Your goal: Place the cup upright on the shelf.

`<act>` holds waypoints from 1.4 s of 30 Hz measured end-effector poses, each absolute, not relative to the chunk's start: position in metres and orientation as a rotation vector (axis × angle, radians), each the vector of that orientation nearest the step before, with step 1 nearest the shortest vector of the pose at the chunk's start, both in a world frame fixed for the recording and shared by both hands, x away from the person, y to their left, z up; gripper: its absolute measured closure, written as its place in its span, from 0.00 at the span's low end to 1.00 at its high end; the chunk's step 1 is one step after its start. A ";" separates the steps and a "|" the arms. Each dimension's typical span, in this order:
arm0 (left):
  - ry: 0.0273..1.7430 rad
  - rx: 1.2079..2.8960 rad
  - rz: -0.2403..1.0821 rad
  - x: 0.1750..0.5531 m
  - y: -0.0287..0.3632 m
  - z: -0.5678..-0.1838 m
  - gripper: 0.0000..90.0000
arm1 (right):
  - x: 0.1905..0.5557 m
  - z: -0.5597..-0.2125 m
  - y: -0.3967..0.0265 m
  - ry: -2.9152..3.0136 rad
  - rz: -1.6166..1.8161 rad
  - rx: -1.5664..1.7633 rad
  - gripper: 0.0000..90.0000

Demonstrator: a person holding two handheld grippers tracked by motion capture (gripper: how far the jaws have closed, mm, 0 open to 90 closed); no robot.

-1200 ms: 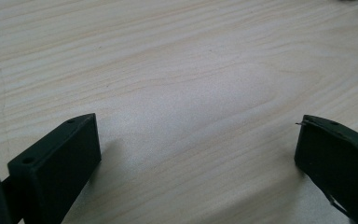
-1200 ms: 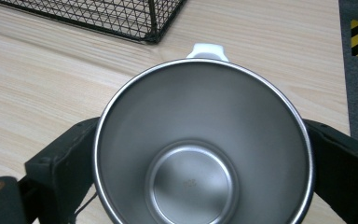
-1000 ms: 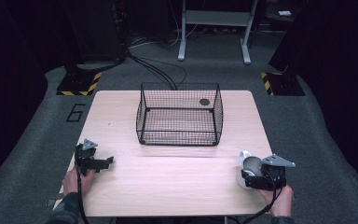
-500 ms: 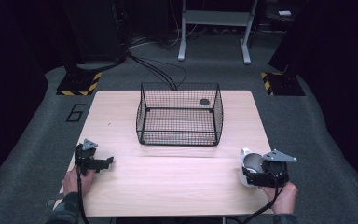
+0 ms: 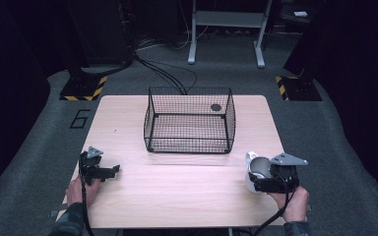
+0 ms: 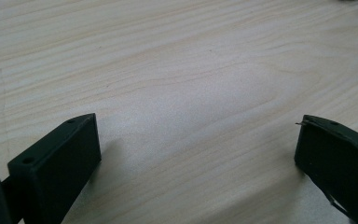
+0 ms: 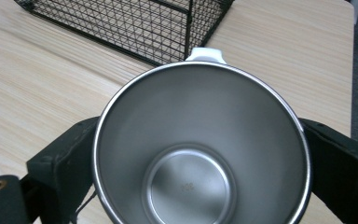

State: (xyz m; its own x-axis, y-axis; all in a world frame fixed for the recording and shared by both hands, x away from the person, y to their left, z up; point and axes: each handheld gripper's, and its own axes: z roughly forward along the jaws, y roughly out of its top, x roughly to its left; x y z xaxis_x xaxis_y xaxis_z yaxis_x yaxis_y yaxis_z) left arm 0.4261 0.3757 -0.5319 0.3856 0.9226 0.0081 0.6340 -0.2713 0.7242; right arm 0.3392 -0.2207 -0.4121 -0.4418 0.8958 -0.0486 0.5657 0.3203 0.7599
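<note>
A white mug point(image 5: 257, 168) with a bare steel inside point(image 7: 200, 140) stands near the table's right front corner, its white handle pointing toward the basket. My right gripper point(image 5: 260, 178) holds it, one black jaw pressed against each side of the cup, as the right gripper view point(image 7: 200, 161) shows. Near the left front edge my left gripper point(image 5: 109, 171) rests low over the wood. Its jaws stand wide apart point(image 6: 198, 140) with only bare table between them.
A black wire basket point(image 5: 189, 123) stands at the middle back of the wooden table point(image 5: 177, 196), its corner close ahead of the mug point(image 7: 135, 23). A small dark round thing point(image 5: 216, 107) shows at its far right. Dark floor surrounds the table.
My right gripper has shifted slightly with the mug in it. The left gripper has stayed where it was.
</note>
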 end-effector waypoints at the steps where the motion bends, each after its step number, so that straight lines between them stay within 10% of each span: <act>1: 1.331 2.007 0.582 0.426 0.376 -0.532 0.00 | 0.340 -0.411 -0.218 2.128 0.953 1.289 0.06; 42: 1.337 2.004 0.576 0.426 0.375 -0.532 0.00 | 0.367 -0.376 -0.138 2.304 1.106 1.099 0.06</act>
